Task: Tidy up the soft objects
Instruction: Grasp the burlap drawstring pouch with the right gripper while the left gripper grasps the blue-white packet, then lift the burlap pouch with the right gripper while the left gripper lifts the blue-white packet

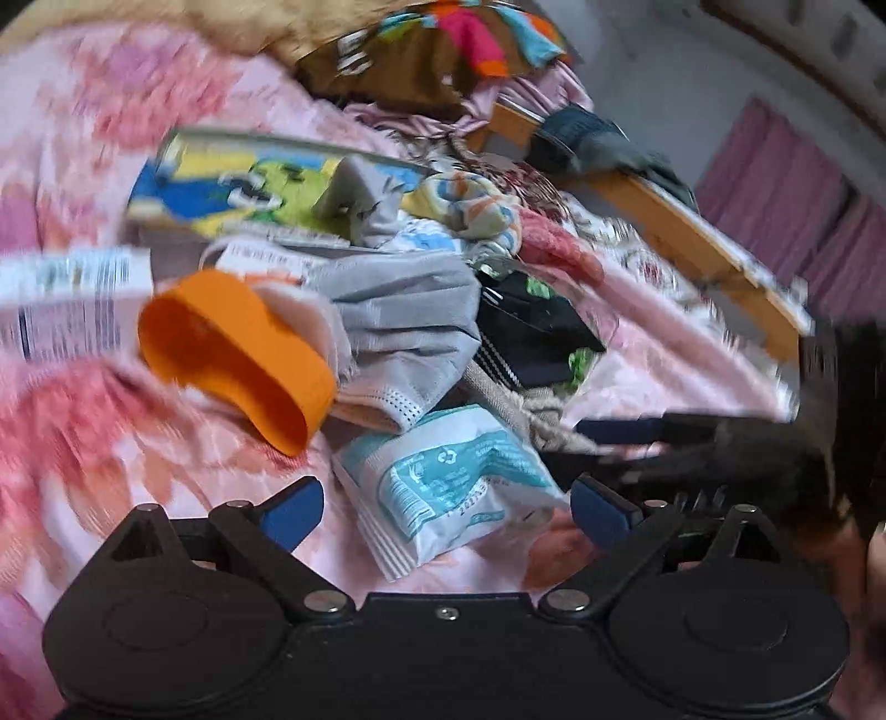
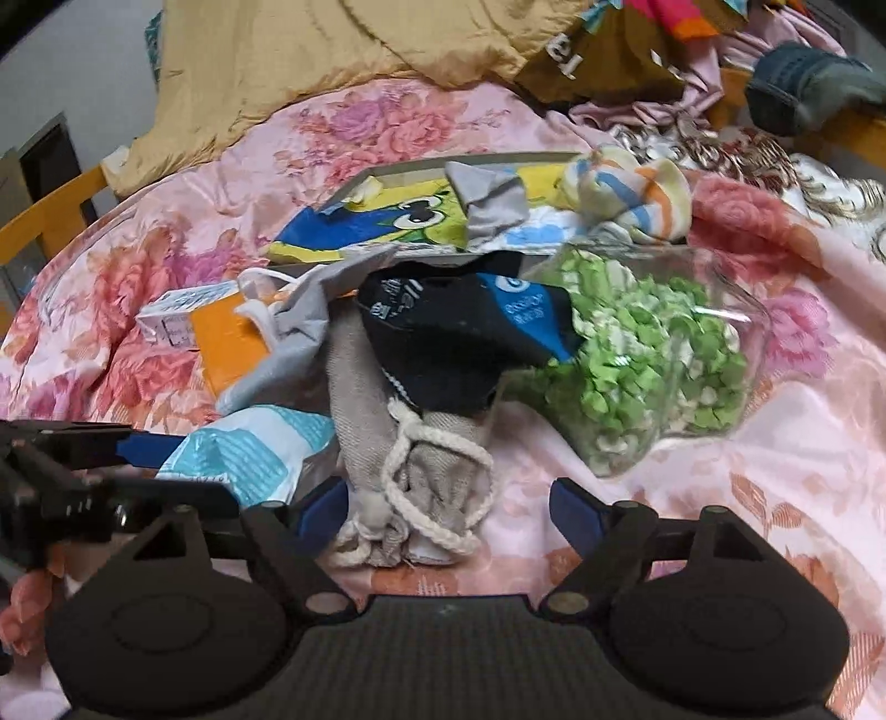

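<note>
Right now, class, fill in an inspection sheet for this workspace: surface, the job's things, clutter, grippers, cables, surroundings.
Surface: pink floral bedspread, rumpled.
Job's things: beige drawstring pouch, black sock, grey mask, rolled striped socks, piled together.
Clutter: tissue pack, orange band, bag of green paper bits, white box, cartoon box.
Grippers: left gripper jaws open either side of the tissue pack; right gripper jaws open either side of the pouch; no grip seen.
Cables: nothing seen.
Surroundings: tan blanket, wooden bed rail.
</note>
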`<state>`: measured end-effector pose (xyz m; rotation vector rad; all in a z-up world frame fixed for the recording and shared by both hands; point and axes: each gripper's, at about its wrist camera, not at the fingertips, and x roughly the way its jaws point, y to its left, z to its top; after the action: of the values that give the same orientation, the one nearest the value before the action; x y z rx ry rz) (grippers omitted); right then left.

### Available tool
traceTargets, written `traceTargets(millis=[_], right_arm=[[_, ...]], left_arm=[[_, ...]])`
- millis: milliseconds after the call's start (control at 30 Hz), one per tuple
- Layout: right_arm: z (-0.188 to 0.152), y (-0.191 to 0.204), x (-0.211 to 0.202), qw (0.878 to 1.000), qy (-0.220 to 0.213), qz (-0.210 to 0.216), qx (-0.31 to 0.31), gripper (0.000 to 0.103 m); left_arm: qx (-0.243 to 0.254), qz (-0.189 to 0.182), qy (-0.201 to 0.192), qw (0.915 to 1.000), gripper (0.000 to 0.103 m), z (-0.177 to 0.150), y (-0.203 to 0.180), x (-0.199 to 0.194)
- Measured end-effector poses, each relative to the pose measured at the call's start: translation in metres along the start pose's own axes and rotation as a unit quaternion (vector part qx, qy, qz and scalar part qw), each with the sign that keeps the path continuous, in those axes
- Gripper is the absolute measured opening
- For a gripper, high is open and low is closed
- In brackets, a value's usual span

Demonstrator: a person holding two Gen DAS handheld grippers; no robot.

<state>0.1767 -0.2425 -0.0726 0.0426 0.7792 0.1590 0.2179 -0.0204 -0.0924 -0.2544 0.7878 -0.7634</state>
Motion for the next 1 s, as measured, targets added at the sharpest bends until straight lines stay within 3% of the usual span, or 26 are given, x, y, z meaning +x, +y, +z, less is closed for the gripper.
traceTargets(millis=[333,467,600,700,900,1000], right_arm=[[-0.002,0.012,0.006,0.999,-0.018,-0.001,-0.031,0.059],[-0.003,0.014,0.004,0.999,-0.021,-0.002,-0.034,0.050],[-0.003,0.014,0.003,0.999,-0.018,-0.001,-0.028,0.046],[-0.003,0.015,0.002,1.000,-0.015,0.000,-0.026,0.044],[-0.002,0.011,0.000,1.000,-0.012,0.017,-0.005,0.041],[0.000,0.002,-0.001,0.997,-0.011,0.055,0.044,0.041]], left_arm=[[-0.103,-0.015,0.001,0.9945,0.086,0.001,0.017,0.013],[-0.105,-0.010,0.008,0.9944,0.076,0.001,0.018,0.014],[-0.115,0.001,0.011,0.9933,0.058,-0.002,0.022,0.014],[-0.118,0.018,0.015,0.9927,0.051,-0.003,0.021,0.012],[-0.108,0.044,0.004,0.9932,0.044,-0.004,0.010,0.007],[-0.093,0.060,-0.004,0.9939,0.043,-0.005,0.001,0.005]])
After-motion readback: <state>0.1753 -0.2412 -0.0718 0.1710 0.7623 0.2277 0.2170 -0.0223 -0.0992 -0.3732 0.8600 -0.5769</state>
